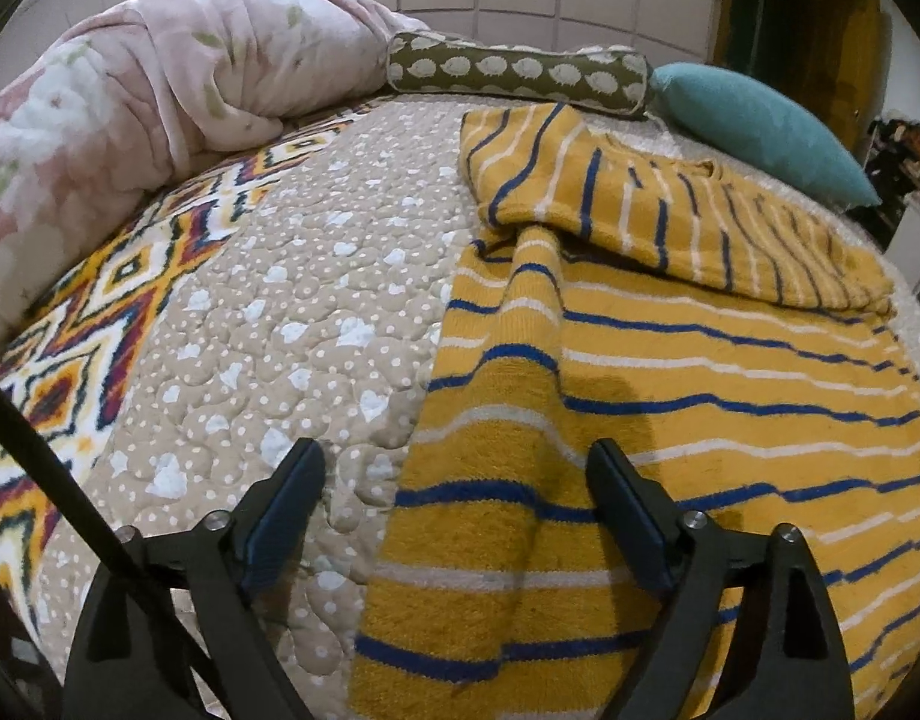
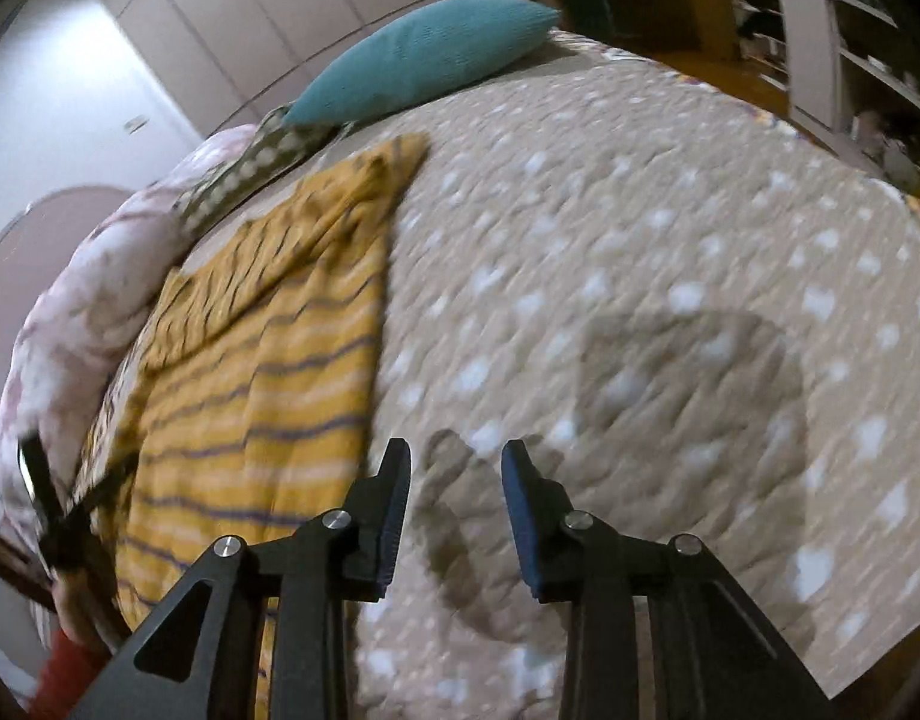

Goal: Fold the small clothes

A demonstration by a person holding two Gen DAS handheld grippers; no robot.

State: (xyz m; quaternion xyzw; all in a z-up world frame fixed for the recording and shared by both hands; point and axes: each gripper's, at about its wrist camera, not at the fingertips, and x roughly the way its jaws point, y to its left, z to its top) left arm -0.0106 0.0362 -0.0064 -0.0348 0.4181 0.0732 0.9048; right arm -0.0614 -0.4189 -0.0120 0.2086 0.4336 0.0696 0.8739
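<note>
While the yellow striped sweater (image 1: 670, 372) lies spread on the bed's dotted beige quilt (image 1: 291, 312), the left claw (image 1: 456, 474) hangs over its near left edge with its 2 fingers spread wide and nothing between them. One finger (image 1: 291, 492) sits above the quilt, the other (image 1: 616, 498) above the sweater's body. In the left wrist view the sweater fills the area from 6 o'clock round to 3 o'clock. A folded-over part (image 1: 670, 204), its stripes running crosswise to the body's, lies on the sweater's far end toward 1 o'clock.

In the right wrist view, which is blurred, the right claw (image 2: 456, 468) hovers over bare quilt (image 2: 670, 300), partly open and holding nothing. The sweater (image 2: 261, 372) lies at 9 o'clock from it, just beside the left finger (image 2: 393, 498). The claw's shadow falls on the quilt beneath and ahead of it.

At the head of the bed, a rumpled pink floral blanket (image 1: 147, 96) is heaped at 10 o'clock in the left wrist view. An olive bolster (image 1: 520, 69) with pale spots sits at 12 o'clock, touching a teal cushion (image 1: 766, 126) at 1 o'clock. A patterned zigzag border (image 1: 99, 312) runs along the quilt at 9 o'clock.
</note>
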